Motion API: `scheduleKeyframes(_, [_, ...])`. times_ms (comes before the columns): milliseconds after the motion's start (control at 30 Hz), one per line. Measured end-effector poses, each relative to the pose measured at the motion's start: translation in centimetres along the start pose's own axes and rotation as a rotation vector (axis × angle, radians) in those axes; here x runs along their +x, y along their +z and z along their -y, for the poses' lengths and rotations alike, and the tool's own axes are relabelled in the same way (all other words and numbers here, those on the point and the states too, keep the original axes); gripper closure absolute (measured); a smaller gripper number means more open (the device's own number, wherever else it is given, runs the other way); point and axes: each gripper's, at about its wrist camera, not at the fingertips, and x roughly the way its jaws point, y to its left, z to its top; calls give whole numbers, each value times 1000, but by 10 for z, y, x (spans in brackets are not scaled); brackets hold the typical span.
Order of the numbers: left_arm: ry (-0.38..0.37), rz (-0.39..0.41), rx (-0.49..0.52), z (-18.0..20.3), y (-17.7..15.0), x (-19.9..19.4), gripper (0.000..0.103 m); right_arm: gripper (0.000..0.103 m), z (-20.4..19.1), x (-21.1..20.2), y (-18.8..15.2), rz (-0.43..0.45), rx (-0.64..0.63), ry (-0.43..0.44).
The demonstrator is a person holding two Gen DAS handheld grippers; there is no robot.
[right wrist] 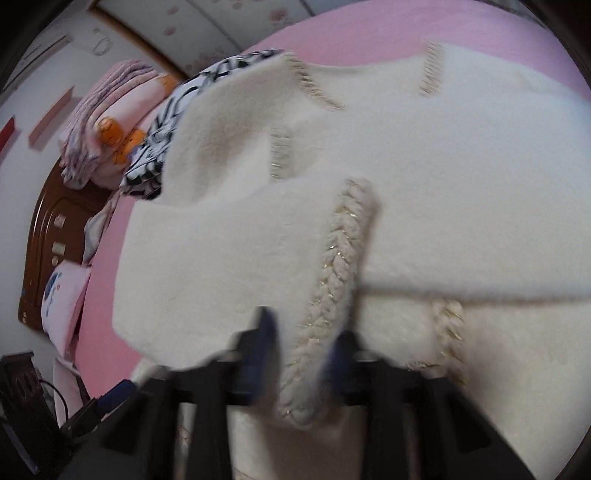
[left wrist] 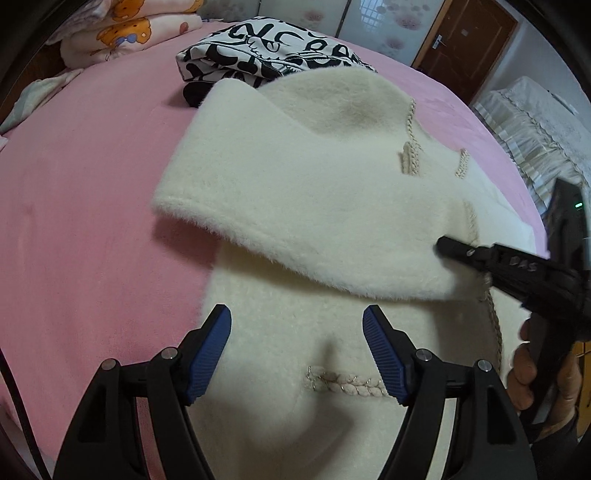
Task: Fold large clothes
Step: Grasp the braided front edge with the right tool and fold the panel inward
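A cream fuzzy coat with braided beige trim lies on the pink bed. My left gripper is open and empty just above the coat's near part. My right gripper is shut on the coat's braided trim edge and holds a flap of the coat lifted over the rest. The right gripper also shows in the left wrist view at the right, with its tip against the lifted flap. The right wrist view is blurred.
A folded black-and-white patterned garment lies behind the coat. Folded blankets with orange bears sit at the bed's far left. A wooden headboard and a pillow are on the left. A lace-covered piece of furniture stands to the right.
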Motion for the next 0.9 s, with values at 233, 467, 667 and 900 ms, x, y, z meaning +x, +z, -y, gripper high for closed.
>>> scheduleKeyframes(233, [-1,47,3,4,6,-9,31,91,-44,-109,45,323,-187,22])
scheduleKeyframes(467, [0,49,36,7,14,-4,31,83,36,-138,58,376,-57,-167])
scheduleKeyframes(667, [20,59,46,-6,57,7,31,67,117,-79,34,116,102,-318])
scheduleKeyframes(900, [25,-4,38,-27,125,57,30,52,130,-90,37,178,152,-200])
